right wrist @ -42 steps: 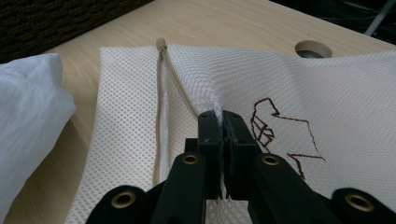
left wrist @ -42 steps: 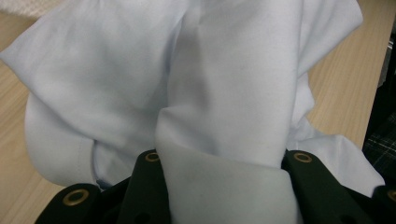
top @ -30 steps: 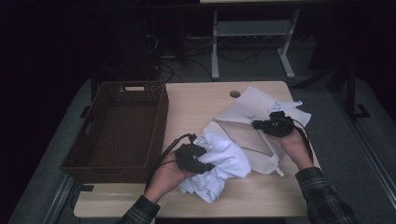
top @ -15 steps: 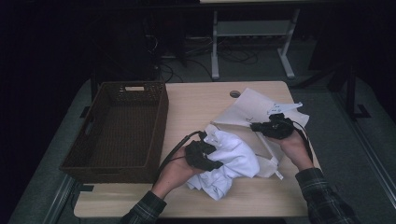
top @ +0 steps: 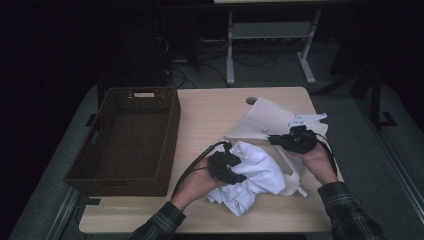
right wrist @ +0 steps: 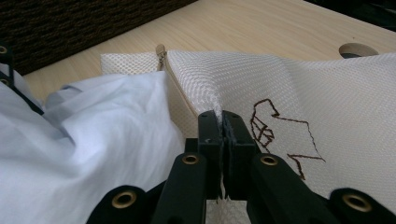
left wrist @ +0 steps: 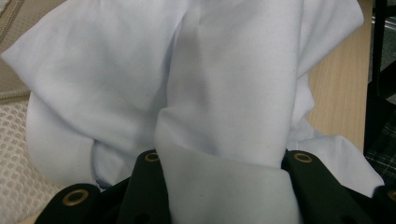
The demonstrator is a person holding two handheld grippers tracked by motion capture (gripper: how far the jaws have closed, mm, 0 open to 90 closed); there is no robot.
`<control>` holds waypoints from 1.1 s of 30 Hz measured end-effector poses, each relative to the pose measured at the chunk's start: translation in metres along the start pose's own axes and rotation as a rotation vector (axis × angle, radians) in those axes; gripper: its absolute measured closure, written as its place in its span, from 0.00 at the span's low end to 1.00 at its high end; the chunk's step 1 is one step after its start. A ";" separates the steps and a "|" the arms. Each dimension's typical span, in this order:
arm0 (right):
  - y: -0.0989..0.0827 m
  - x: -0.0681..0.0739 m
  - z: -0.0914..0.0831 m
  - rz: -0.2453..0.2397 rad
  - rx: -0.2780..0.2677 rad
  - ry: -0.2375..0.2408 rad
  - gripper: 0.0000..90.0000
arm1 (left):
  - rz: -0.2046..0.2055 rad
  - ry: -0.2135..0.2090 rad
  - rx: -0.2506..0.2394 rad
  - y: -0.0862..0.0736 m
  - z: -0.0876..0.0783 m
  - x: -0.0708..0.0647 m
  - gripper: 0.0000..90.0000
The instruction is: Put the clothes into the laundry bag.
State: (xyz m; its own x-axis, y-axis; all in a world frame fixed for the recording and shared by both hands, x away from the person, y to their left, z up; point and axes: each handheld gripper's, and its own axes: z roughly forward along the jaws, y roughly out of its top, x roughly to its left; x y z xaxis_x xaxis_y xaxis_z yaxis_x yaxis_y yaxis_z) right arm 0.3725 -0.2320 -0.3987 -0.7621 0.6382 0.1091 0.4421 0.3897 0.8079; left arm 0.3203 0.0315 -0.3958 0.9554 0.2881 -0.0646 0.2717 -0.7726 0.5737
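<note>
A crumpled white garment (top: 260,172) lies on the wooden table (top: 210,112), partly over a white mesh bag (top: 267,117). My left gripper (top: 234,170) is shut on a thick fold of the garment (left wrist: 233,93), which bulges up between its jaws (left wrist: 224,163). My right gripper (top: 278,140) is shut on the bag's edge by the zipper (right wrist: 223,121), lifting the mesh (right wrist: 327,88) into a ridge. A brown stitched drawing (right wrist: 275,126) marks the bag. In the right gripper view the garment (right wrist: 93,144) lies just left of the pinched edge.
A dark woven basket (top: 130,135) stands on the left half of the table, empty. A round cable hole (top: 251,100) sits near the far edge. A white tag (top: 305,119) lies beyond the right hand. Bare wood lies between basket and garment.
My left gripper has carried the garment to the right and a little farther away, closer to the bag's held edge. The right gripper has stayed in place.
</note>
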 end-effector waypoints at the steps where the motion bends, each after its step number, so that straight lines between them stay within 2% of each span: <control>1: 0.000 0.000 0.000 0.000 0.000 0.001 0.97 | -0.001 0.001 0.001 0.000 0.001 0.001 0.73; 8: 0.001 0.003 0.002 -0.018 0.000 0.023 0.96 | -0.009 0.019 0.006 0.000 0.007 0.009 0.73; 21: 0.005 0.015 0.013 -0.049 0.015 0.058 0.96 | -0.095 0.073 0.006 -0.014 0.004 0.028 0.73; 33: 0.010 0.021 0.013 -0.045 -0.012 0.076 0.96 | -0.138 0.111 0.013 -0.002 0.014 0.033 0.73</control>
State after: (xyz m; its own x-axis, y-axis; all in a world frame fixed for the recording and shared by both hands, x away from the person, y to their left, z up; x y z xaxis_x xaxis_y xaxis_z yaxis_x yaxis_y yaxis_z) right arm 0.3672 -0.2066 -0.3957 -0.8150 0.5677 0.1162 0.4013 0.4082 0.8200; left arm 0.3526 0.0347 -0.4111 0.8906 0.4518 -0.0508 0.4013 -0.7286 0.5550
